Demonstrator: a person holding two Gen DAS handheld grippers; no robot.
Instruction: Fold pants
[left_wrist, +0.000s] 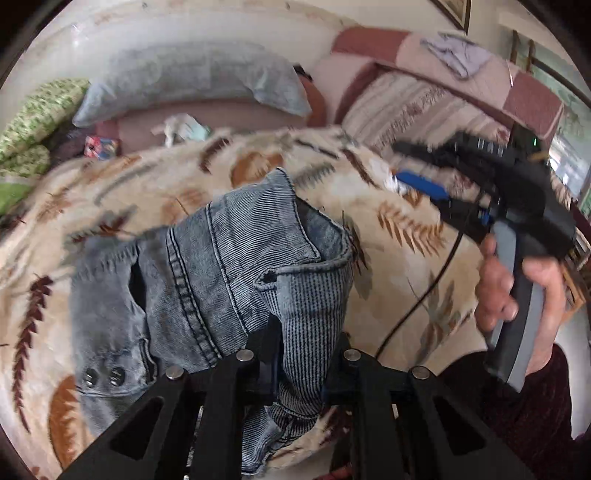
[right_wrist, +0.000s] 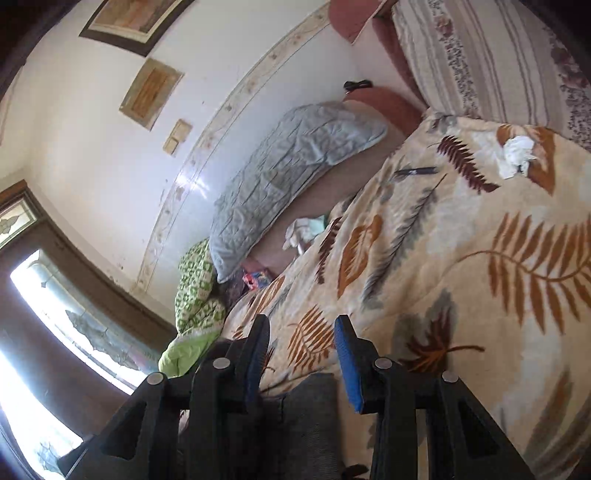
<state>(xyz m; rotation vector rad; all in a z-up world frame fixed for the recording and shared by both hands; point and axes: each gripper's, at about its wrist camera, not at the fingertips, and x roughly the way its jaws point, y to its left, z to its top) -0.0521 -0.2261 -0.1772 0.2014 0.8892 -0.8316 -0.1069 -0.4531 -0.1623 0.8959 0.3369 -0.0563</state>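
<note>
Left wrist view: left gripper is clamped on a bunched bit of the jeans, near the waistband w/ two buttons. One pair of jeans, crumpled, hanging from the grip over the leaf-print blanket on the bed. The right gripper shows here too, in the person's hand, fingers apart, nothing in them.

Right wrist view: jaws apart, empty, only blanket past the tips. One grey pillow, two pictures on the wall.

Step, I'd say: picking up to spread the jeans out. Next probably needs the right gripper to catch another waistband corner, then lay flat.
</note>
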